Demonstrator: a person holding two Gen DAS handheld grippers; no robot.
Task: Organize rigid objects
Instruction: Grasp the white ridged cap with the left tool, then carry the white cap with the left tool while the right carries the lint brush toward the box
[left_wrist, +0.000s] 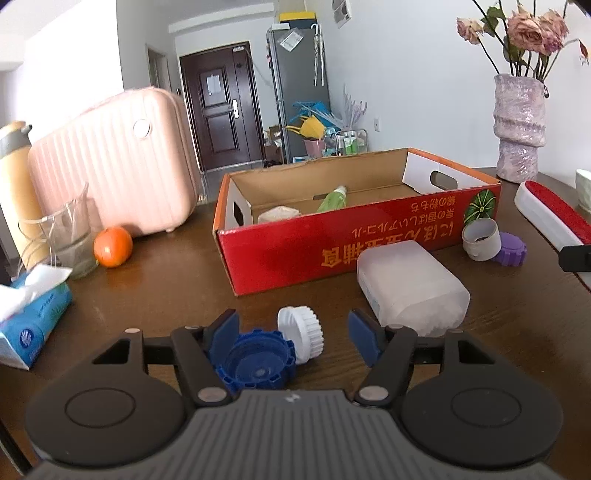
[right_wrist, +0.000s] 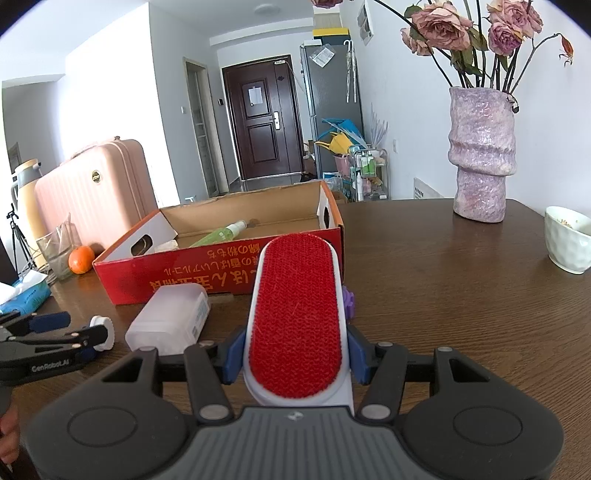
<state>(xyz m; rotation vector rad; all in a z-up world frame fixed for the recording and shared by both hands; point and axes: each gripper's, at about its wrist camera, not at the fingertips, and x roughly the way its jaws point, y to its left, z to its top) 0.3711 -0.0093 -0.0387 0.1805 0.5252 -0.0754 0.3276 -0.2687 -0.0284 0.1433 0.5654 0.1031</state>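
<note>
My left gripper (left_wrist: 291, 326) is open low over the brown table. A blue ridged cap (left_wrist: 258, 360) lies between its fingers by the left pad, with a white ridged cap (left_wrist: 301, 332) just beyond it. Neither is gripped. A frosted white plastic box (left_wrist: 410, 284) lies to the right, in front of the open red cardboard box (left_wrist: 332, 240), which holds a green bottle (left_wrist: 332, 199). My right gripper (right_wrist: 295, 365) is shut on a red-faced lint brush (right_wrist: 295, 317), held above the table right of the red box (right_wrist: 221, 280). A purple cap (left_wrist: 509, 249) and a grey ring (left_wrist: 482, 238) sit by the box's right corner.
A pink suitcase (left_wrist: 118, 166), an orange (left_wrist: 112, 246), a glass (left_wrist: 70, 240) and a tissue pack (left_wrist: 33, 317) stand at the left. A purple vase (right_wrist: 480, 155) with dried roses and a white bowl (right_wrist: 569, 243) stand at the right.
</note>
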